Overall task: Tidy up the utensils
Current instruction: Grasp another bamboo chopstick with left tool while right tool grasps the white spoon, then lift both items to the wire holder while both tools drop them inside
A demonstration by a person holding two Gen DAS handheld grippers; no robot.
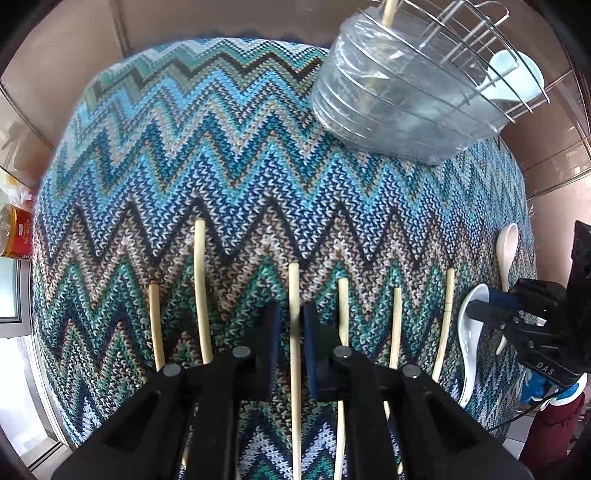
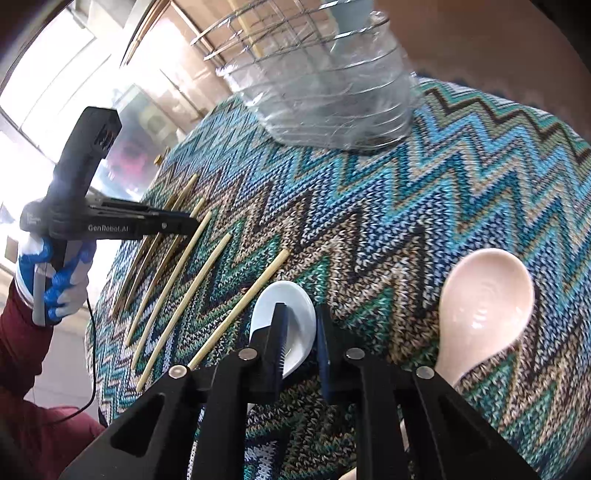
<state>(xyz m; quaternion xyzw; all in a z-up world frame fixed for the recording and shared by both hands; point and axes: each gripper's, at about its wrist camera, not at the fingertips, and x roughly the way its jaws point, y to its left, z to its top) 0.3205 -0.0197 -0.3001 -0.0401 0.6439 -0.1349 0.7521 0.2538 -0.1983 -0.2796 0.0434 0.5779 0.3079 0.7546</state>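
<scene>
Wire caddy (image 1: pixel 424 92) w/ chopstick (image 1: pixel 389 11), spoon (image 1: pixel 513 77) inside

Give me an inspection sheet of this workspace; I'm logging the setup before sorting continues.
Surface: zigzag knit cloth covers the table.
Job's things: six chopsticks lying side by side; white spoon; pink spoon; wire rack holding a chopstick and a spoon.
Clutter: red jar off-table.
Grippers: left gripper straddles a chopstick; right gripper over the white spoon, jaws apart.
Cables: black cable from left gripper.
Surroundings: windows, tan wall.
</scene>
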